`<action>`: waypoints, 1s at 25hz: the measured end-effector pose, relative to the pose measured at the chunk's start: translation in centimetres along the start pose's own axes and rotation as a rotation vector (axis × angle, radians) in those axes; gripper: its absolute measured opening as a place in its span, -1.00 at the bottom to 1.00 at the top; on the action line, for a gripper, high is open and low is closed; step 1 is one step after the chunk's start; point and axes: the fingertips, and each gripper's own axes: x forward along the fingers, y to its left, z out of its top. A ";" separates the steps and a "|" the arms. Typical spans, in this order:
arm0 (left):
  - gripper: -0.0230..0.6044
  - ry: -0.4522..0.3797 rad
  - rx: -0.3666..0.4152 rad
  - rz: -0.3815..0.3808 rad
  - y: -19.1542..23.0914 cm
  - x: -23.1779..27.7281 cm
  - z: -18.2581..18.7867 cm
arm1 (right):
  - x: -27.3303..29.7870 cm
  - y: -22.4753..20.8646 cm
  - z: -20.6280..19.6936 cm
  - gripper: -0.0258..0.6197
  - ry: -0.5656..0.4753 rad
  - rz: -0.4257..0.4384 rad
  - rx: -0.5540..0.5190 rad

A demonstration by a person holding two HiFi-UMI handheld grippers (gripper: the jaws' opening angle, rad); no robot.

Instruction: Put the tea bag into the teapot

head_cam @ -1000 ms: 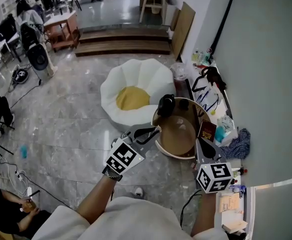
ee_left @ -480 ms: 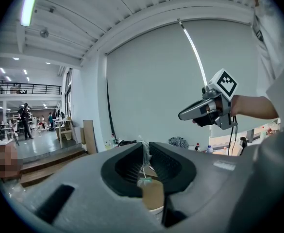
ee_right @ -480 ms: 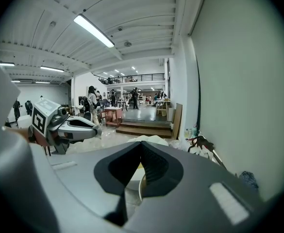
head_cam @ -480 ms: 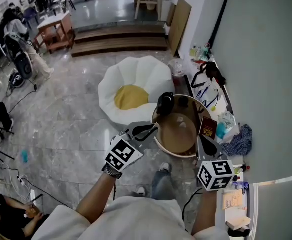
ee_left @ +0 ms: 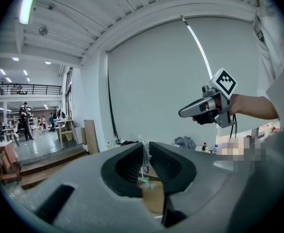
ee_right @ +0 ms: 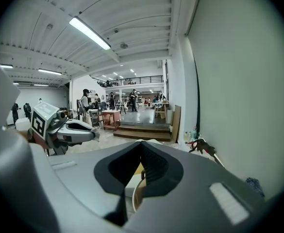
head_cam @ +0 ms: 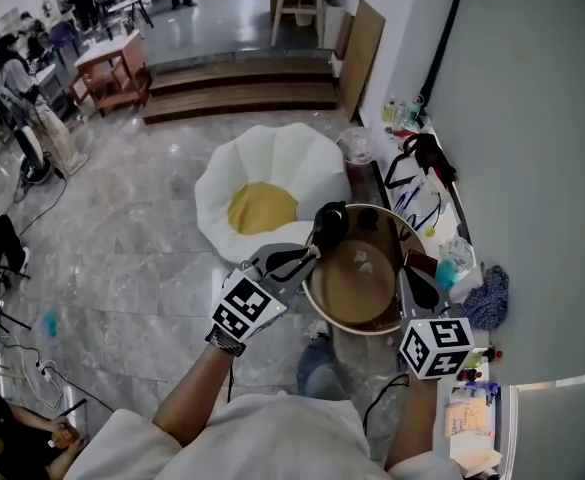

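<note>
Spreading over the grey floor, a white flower-shaped cushion (head_cam: 272, 163) lies just beside a round wooden table (head_cam: 352, 293). The left gripper (head_cam: 310, 257) hangs at the table's edge, near the black teapot (head_cam: 330, 224), its jaws pinching the thin white tea bag (ee_left: 144, 155). The right gripper (head_cam: 410, 266) hovers over the opposite rim, jaws pressed together with nothing between them.

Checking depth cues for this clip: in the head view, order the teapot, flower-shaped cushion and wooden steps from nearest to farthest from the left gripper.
1. Teapot, right at the left gripper tips.
2. Flower-shaped cushion, on the floor beyond.
3. Wooden steps, far back.
</note>
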 end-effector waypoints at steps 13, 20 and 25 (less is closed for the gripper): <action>-0.78 0.089 -0.078 -0.019 6.1 9.2 -3.5 | 9.7 -5.9 -1.5 -0.90 0.101 0.044 0.039; -0.78 0.132 -0.103 -0.032 8.8 13.8 -5.5 | 14.3 -9.1 -2.6 -0.90 0.150 0.060 0.064; -0.78 0.170 -0.124 -0.041 10.0 16.7 -7.7 | 16.8 -11.0 -4.1 -0.90 0.187 0.075 0.089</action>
